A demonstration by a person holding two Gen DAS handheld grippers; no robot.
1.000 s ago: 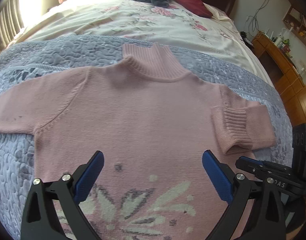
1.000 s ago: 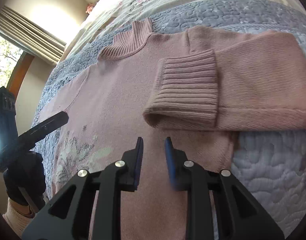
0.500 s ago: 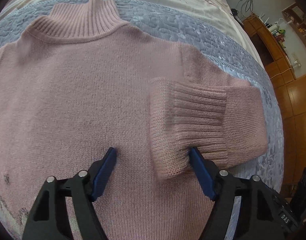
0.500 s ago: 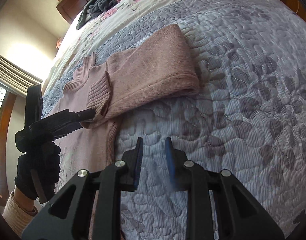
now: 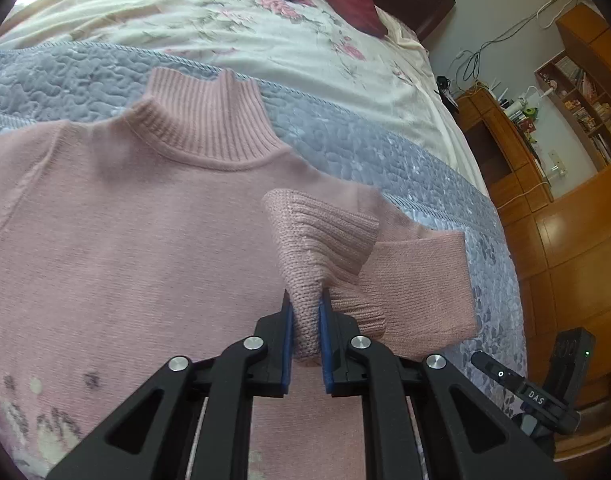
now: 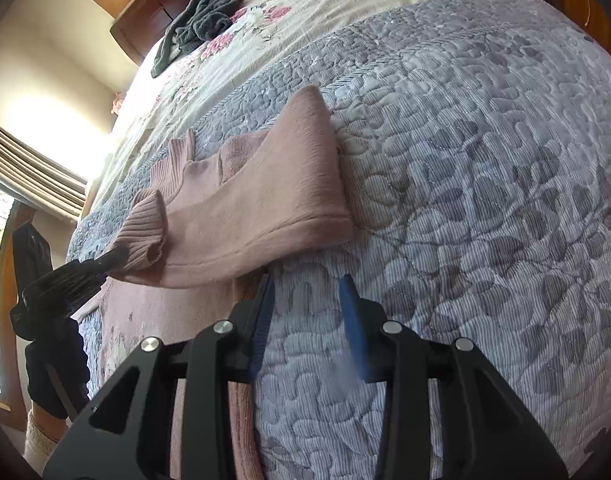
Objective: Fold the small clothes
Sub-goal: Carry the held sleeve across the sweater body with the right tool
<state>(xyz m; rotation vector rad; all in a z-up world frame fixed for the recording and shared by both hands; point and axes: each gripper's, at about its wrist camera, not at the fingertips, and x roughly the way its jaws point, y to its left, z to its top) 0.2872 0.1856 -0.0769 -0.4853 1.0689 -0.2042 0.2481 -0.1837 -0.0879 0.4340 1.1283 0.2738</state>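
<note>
Sweater [image 5: 145,248], pink knit with a ribbed turtleneck, lies flat on its back across the grey quilt [image 5: 365,148] that covers the near part of the bed. Its collar points toward the floral sheet [image 5: 233,24] further up the bed, and a pale flower pattern shows near its hem.

One sleeve [image 5: 417,280] is folded back over the chest side, near the quilt's right edge. The left gripper [image 5: 305,316] has its blue-padded jaws clamped on the ribbed cuff [image 5: 317,236] of that sleeve, and the cuff stands up off the sweater in a peaked fold above the pads. In the right wrist view the same cuff [image 6: 145,232] is seen pinched at the tip of the left gripper [image 6: 117,258], which a dark-gloved hand [image 6: 53,368] holds.

The right gripper [image 6: 307,312] hovers over bare quilt [image 6: 485,200] just beside the sweater's side edge, below the folded sleeve [image 6: 273,196]. Its jaws stand apart with nothing between them; the left pad is close to the sleeve's lower edge, though contact cannot be told.

Up by the headboard lie a grey garment [image 6: 201,20] and a dark red one [image 5: 353,4]. A wooden shelf unit [image 5: 577,92] stands beyond the bed's right edge.
</note>
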